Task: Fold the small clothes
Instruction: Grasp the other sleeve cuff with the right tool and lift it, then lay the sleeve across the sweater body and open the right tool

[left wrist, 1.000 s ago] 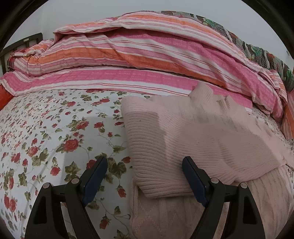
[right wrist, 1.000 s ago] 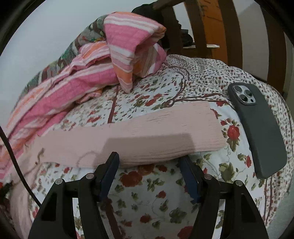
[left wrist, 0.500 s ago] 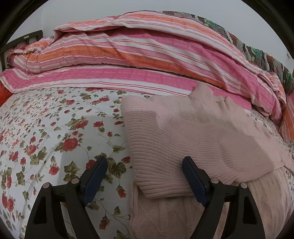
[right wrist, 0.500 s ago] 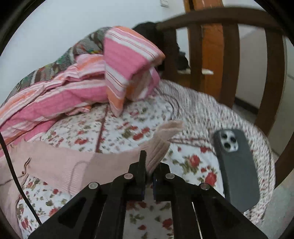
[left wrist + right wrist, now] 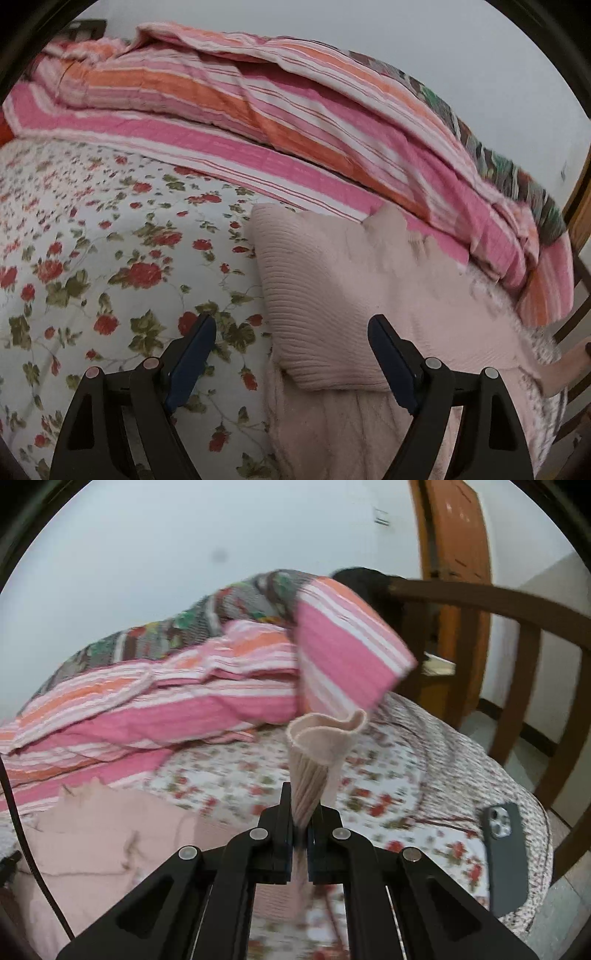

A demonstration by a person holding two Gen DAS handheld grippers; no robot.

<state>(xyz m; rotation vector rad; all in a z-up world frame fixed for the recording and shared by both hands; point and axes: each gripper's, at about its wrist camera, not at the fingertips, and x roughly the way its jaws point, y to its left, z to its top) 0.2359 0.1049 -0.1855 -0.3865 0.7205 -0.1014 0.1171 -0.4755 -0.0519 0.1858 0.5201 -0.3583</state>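
Floral bedspread [image 5: 92, 236] carries a pale pink knitted sweater [image 5: 332, 291], one sleeve pinched and raised.

Ribbed sleeve cuff [image 5: 321, 753] stands up from the right gripper [image 5: 301, 834], whose jaws are clamped tight on it, while the sweater body spreads on the bed at near left in that view. Over the folded sweater's near left edge hangs the left gripper [image 5: 291, 354], jaws wide apart and holding nothing. A striped pink and orange quilt [image 5: 258, 122] is heaped along the far side. A dark phone [image 5: 504, 853] lies near the bed's right edge, beside a wooden bed frame [image 5: 517, 635].
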